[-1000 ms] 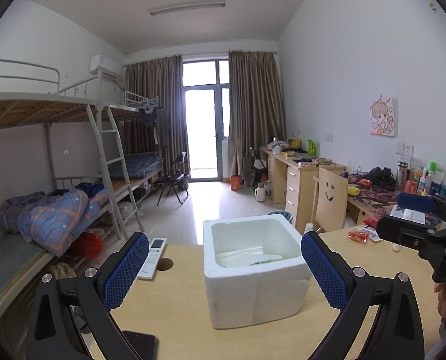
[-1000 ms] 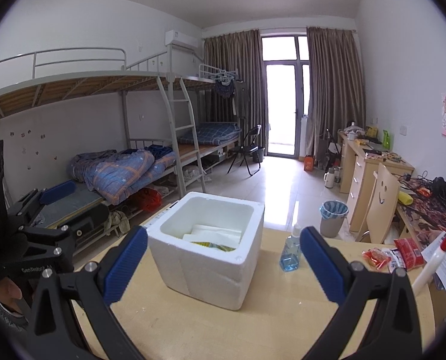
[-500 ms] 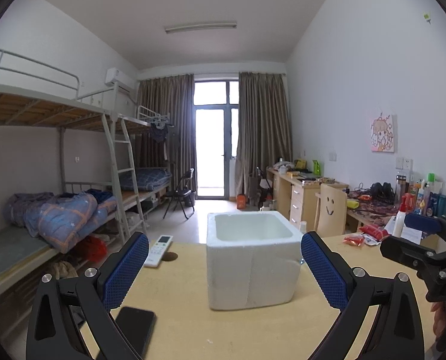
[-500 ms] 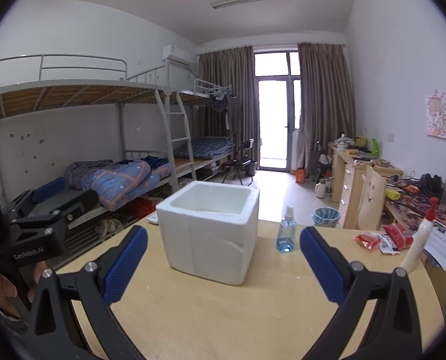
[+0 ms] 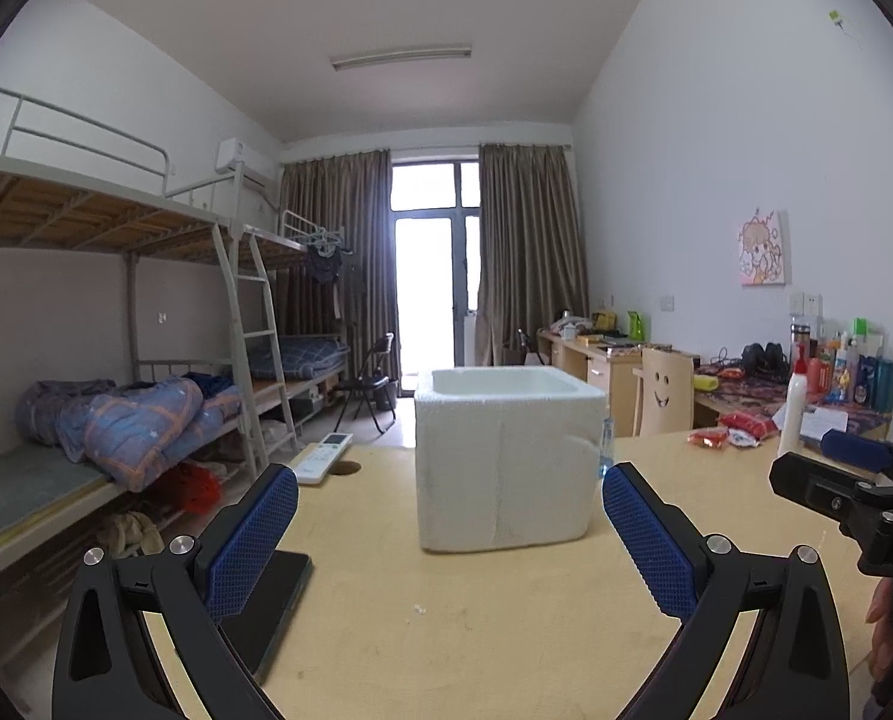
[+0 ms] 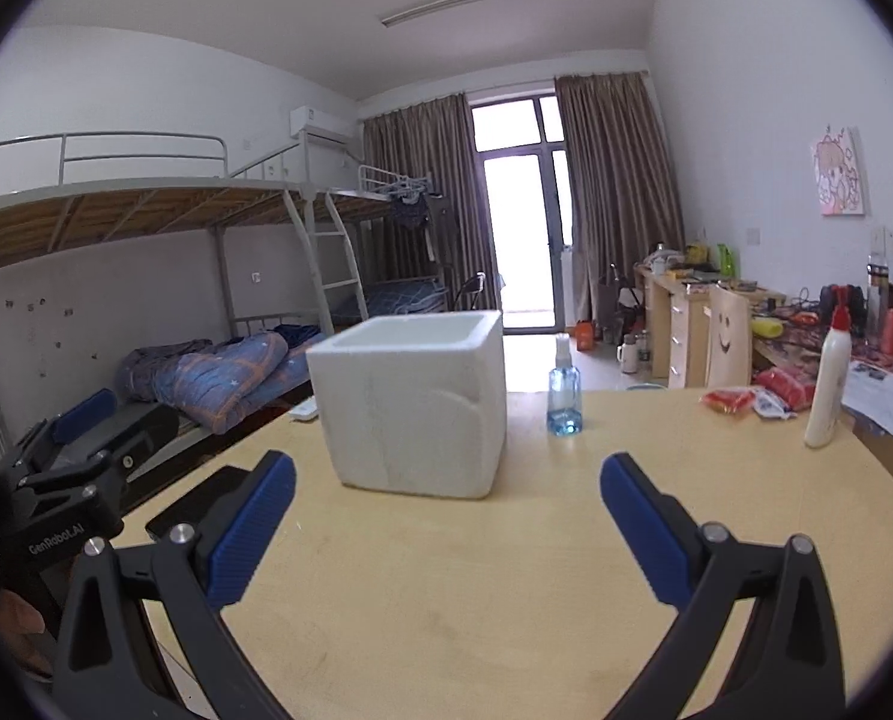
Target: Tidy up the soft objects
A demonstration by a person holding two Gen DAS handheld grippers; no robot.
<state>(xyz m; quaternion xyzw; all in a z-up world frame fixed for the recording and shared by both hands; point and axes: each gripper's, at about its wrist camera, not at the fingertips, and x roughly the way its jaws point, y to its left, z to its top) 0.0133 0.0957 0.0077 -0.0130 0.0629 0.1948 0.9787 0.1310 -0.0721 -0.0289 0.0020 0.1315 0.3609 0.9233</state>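
A white foam box stands upright on the wooden table; it also shows in the right wrist view. Its inside is hidden from this low angle. My left gripper is open and empty, low over the table in front of the box. My right gripper is open and empty, also in front of the box and to its right. Each gripper shows at the edge of the other's view. No soft object is visible on the table.
A black phone lies at the table's left edge, a white remote behind it. A blue spray bottle, a white squeeze bottle and red snack packs stand right of the box. Bunk beds are left, desks right.
Both grippers have dropped lower and levelled out, so the box's inside, visible a second ago, is now hidden. Both stay open. The box has not moved.
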